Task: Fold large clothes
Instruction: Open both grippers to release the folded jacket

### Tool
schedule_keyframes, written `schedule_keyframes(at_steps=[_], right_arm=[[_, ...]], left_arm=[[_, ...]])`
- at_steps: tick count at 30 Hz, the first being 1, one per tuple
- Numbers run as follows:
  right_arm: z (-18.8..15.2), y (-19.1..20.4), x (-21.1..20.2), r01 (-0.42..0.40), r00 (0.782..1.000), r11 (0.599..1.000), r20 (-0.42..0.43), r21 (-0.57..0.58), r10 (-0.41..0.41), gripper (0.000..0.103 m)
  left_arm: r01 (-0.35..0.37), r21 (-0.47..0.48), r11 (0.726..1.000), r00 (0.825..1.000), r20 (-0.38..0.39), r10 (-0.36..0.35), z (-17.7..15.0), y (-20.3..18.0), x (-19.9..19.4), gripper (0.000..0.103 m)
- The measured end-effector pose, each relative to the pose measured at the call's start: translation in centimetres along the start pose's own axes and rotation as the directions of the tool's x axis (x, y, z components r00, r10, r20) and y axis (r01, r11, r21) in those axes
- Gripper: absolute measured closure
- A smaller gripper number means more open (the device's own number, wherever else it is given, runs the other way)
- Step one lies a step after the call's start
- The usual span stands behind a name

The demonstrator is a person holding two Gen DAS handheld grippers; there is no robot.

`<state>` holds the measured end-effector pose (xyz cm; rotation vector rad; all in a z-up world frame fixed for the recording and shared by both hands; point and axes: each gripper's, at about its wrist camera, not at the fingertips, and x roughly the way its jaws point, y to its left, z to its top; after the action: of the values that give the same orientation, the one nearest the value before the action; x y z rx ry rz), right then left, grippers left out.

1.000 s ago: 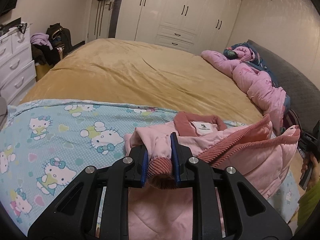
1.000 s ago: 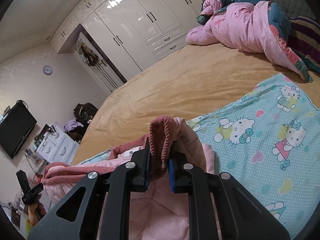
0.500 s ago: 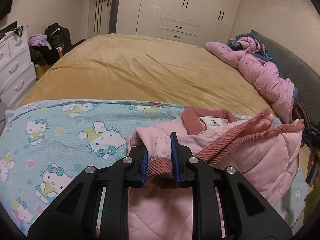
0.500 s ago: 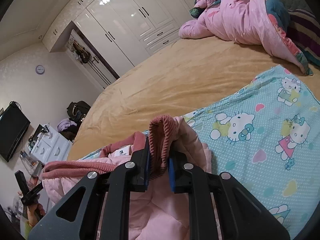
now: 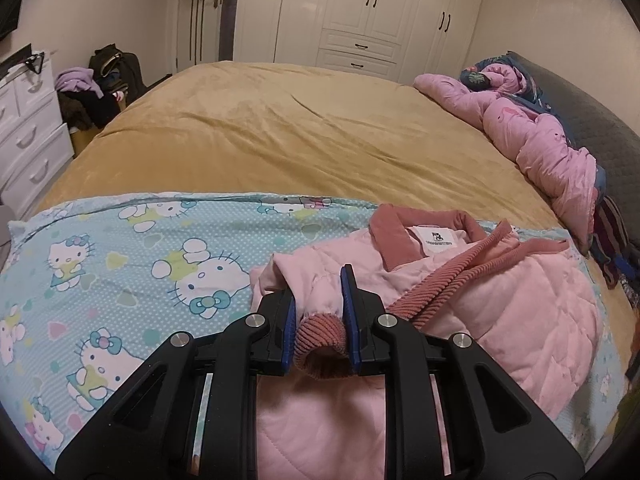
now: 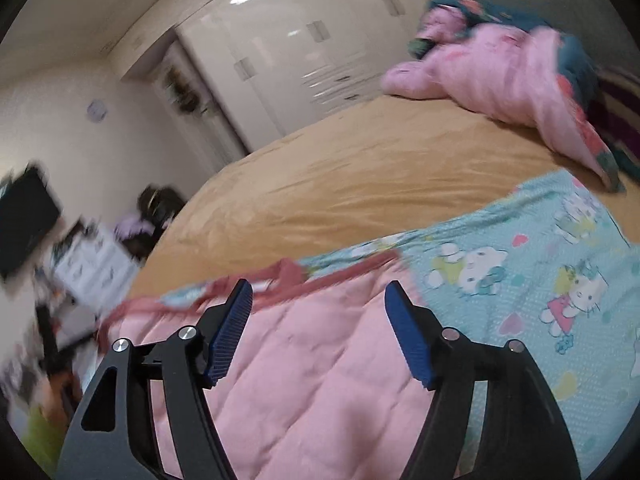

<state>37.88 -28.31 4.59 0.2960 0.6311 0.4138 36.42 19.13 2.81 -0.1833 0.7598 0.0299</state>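
Note:
A pink quilted jacket (image 5: 500, 320) with dusty-red ribbed trim lies on a light-blue Hello Kitty sheet (image 5: 120, 272) on the bed. Its collar and white label (image 5: 438, 240) face up. My left gripper (image 5: 320, 312) is shut on the jacket's ribbed sleeve cuff (image 5: 320, 336). In the right wrist view, which is blurred by motion, my right gripper (image 6: 320, 328) is open and empty just above the pink jacket (image 6: 320, 380), whose red hem (image 6: 280, 292) lies beyond the fingertips.
A tan bedspread (image 5: 300, 132) covers the bed beyond the sheet. A crumpled pink quilt (image 5: 540, 140) lies at the headboard side on the right. White drawers (image 5: 24, 132) and a pile of clothes and bags (image 5: 100, 88) stand left of the bed. White wardrobes (image 5: 360, 12) stand behind.
My right gripper has opened and let go of the ribbed hem, which has dropped onto the jacket. My left gripper stays shut on the cuff and has lowered slightly.

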Motion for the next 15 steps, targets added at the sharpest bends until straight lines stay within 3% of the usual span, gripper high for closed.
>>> schedule_keyframes(at_steps=[6, 9, 15], right_arm=[[-6.8, 7.8, 3.3, -0.131, 0.976, 0.961, -0.204, -0.244, 0.081, 0.033], [-9.2, 9.2, 5.6, -0.131, 0.959, 0.96, -0.278, -0.246, 0.059, 0.032], [-10.2, 8.6, 8.0, -0.093, 0.954, 0.976, -0.299, -0.198, 0.03, 0.024]], left_arm=[[-0.003, 0.0, 1.0, 1.0, 0.005, 0.003, 0.1, -0.1, -0.2, 0.088], [0.003, -0.001, 1.0, 1.0, 0.012, -0.003, 0.0, 0.0, -0.6, 0.086], [0.033, 0.006, 0.999, 0.998, 0.047, -0.033, 0.0, -0.3, -2.2, 0.074]])
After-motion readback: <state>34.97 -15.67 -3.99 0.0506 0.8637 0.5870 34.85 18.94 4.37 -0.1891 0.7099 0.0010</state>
